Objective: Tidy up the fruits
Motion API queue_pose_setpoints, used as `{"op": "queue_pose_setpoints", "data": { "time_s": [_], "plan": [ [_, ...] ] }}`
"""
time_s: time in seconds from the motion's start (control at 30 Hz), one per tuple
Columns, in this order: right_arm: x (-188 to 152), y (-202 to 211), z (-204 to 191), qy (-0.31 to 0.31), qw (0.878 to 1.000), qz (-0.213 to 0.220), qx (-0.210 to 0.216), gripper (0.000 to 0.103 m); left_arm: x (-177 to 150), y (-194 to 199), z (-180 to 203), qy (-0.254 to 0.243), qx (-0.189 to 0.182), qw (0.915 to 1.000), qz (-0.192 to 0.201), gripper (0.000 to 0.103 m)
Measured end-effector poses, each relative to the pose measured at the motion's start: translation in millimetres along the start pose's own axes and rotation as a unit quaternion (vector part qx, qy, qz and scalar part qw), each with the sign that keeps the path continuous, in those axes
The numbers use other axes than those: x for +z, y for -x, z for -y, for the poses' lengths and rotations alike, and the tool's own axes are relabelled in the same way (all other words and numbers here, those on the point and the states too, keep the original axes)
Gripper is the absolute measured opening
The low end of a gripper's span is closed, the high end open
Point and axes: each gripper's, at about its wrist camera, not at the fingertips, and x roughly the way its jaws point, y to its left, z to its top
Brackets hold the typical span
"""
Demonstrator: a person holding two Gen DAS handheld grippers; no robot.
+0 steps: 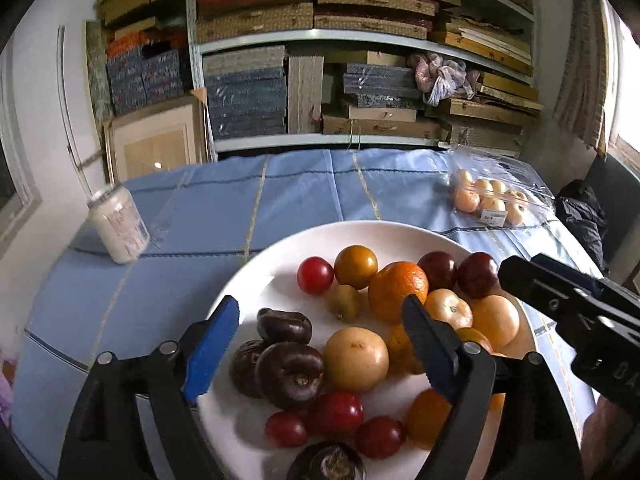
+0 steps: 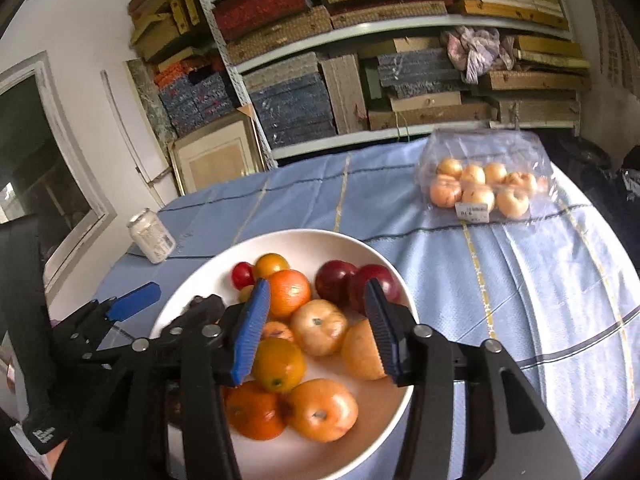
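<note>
Blue ribbed pads tell us where we stand: our left gripper (image 1: 320, 344) hangs released over the lower middle of its frame, jaws spread wide with nothing pressed between them, a pale yellow fruit (image 1: 356, 360) and the dark plums (image 1: 288, 372) lying in the gap below. Our right gripper (image 2: 320, 328) sits lower centre in its own view, jaws apart too though narrower, pads clear of the fruit — an orange-yellow tomato-like fruit (image 2: 319, 332) shows between them, untouched as far as we can tell.

Outward from there, the white plate (image 1: 248, 280) carries the whole heap: red cherry-sized fruits (image 1: 315, 275), an orange (image 1: 398, 292), dark red plums (image 2: 335, 282) toward its far rim. Beyond the plate, at the right of both views, a clear bag of pale fruit (image 2: 480, 190) rests on the blue tablecloth (image 2: 520, 280); a white can (image 1: 118, 226) stands at the left edge of the cloth.

What worries us is the crowding. Both grippers hover over one plate, close together, so a reach by either could knock the other. The round fruits are piled loosely — closing on one may nudge its neighbours into rolling off the rim. The plums look soft, and a hard squeeze would likely bruise them.
</note>
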Motion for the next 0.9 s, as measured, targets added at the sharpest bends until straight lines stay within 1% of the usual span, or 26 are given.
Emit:
{"op": "queue_pose_setpoints", "data": {
  "time_s": [0.17,0.37,0.43,0.47,0.57,0.7,0.9],
  "plan": [
    [3,50,-23,0.026,0.999,0.039,0.008,0.05,1,36,5,-0.017,0.011,0.9995,0.025,0.087],
    [0,118,-50,0.055,0.994,0.087,0.021,0.057,-2,87,1,-0.017,0.019,0.9982,0.054,0.087],
    [-5,138,-56,0.064,0.993,0.099,0.026,0.064,-7,107,0,-0.017,0.023,0.9975,0.065,0.091],
    [-10,150,-61,0.07,0.992,0.105,0.03,0.065,-11,116,-1,-0.015,0.027,0.9971,0.07,0.096],
    [-25,170,-68,0.077,0.99,0.109,0.037,0.067,-23,137,-3,-0.014,0.032,0.996,0.082,0.098],
    [-52,181,-71,0.074,0.991,0.099,0.045,0.07,-41,152,-7,-0.008,0.031,0.9962,0.081,0.099],
    [-93,168,-60,0.052,0.995,0.069,0.044,0.07,-75,163,-16,0.013,0.031,0.9971,0.069,0.099]
  ]
}}
